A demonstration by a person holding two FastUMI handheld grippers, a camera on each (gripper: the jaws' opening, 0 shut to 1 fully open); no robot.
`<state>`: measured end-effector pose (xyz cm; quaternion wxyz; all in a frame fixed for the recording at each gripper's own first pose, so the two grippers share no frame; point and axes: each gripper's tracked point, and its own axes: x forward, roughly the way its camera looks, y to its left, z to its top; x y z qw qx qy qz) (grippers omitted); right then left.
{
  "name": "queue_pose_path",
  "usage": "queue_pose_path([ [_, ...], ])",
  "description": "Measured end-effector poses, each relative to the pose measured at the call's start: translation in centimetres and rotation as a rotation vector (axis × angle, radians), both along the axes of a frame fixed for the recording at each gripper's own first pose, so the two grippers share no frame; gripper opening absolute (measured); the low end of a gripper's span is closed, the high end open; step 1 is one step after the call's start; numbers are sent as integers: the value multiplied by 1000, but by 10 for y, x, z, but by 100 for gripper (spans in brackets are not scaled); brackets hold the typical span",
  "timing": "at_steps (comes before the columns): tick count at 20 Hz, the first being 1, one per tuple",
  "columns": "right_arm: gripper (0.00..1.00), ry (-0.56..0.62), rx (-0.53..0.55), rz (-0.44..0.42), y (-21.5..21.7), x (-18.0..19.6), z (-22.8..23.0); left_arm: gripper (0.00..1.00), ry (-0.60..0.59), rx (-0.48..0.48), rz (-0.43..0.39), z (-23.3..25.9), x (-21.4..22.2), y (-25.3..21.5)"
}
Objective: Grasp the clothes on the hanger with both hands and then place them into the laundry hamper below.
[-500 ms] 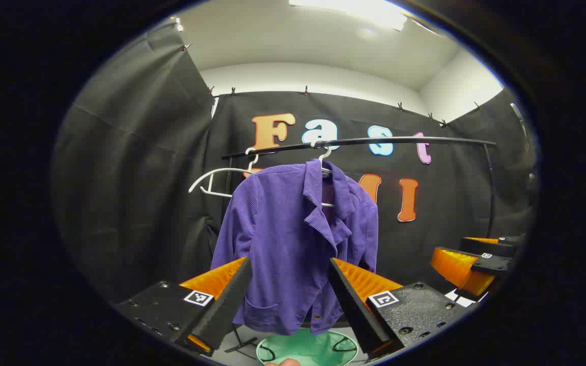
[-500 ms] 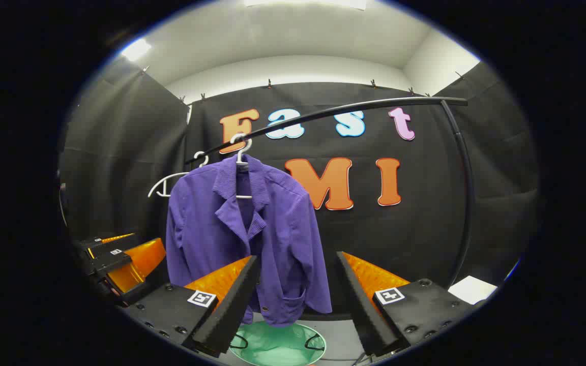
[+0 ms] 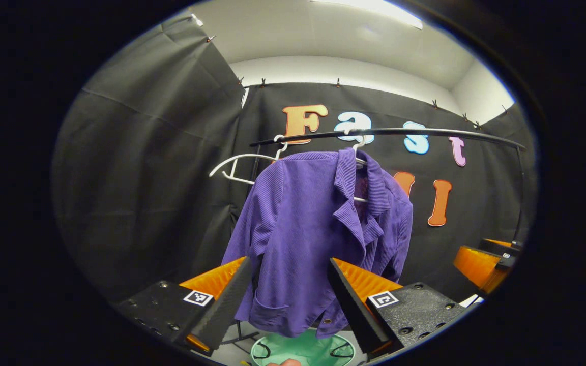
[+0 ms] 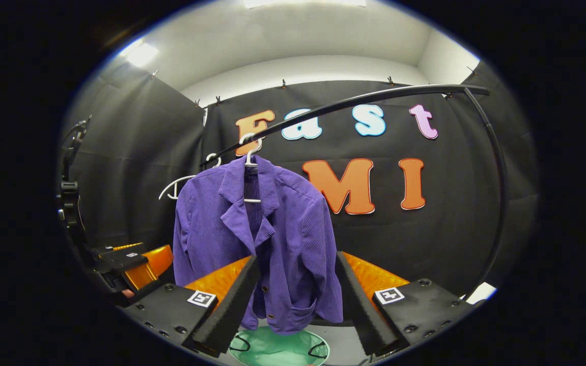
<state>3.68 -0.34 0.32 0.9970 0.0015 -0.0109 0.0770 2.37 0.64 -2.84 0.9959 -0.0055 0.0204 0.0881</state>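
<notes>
Nearest in the left gripper view, the left gripper point(image 3: 287, 297) stands with its black-padded orange fingers spread wide and nothing between them, and in the right gripper view the right gripper point(image 4: 298, 297) is equally agape and empty. Compared with half a second ago, the purple ribbed-fabric jacket point(image 3: 318, 229) looms larger and sits higher in both views, its hem now dropping between each pair of fingers, so both grippers have closed in on it, though neither touches the cloth yet. Below the hem sits the round pale-green laundry hamper point(image 4: 277, 348) with dark handles, directly under the garment. The jacket hangs on a white plastic hanger point(image 4: 250, 152) hooked over the curved black clothes rail point(image 4: 374, 99), with a second, bare white hanger point(image 3: 237, 168) just beside it on the left. The approach is nearly complete; the grasp itself is not yet begun, and from these bowed views it is hard to judge how much gap remains before the fingers reach the fabric.
</notes>
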Motion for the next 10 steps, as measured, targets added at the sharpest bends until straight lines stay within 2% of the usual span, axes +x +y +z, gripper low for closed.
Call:
queue_pose_path([
  [1,94,3,-3,8,1,0,-2,92,2,-1,-4,-2,4,-2],
  [2,94,3,-8,15,1,2,-3,99,-3,-9,-7,-2,5,-4],
  [3,94,6,-13,14,-2,5,-5,93,-8,-17,-7,-2,7,-6],
  [9,94,15,-23,2,-8,5,-9,95,-22,0,-21,2,15,-16],
  [10,94,12,-26,-2,-9,6,-10,92,-25,5,-19,4,15,-14],
])
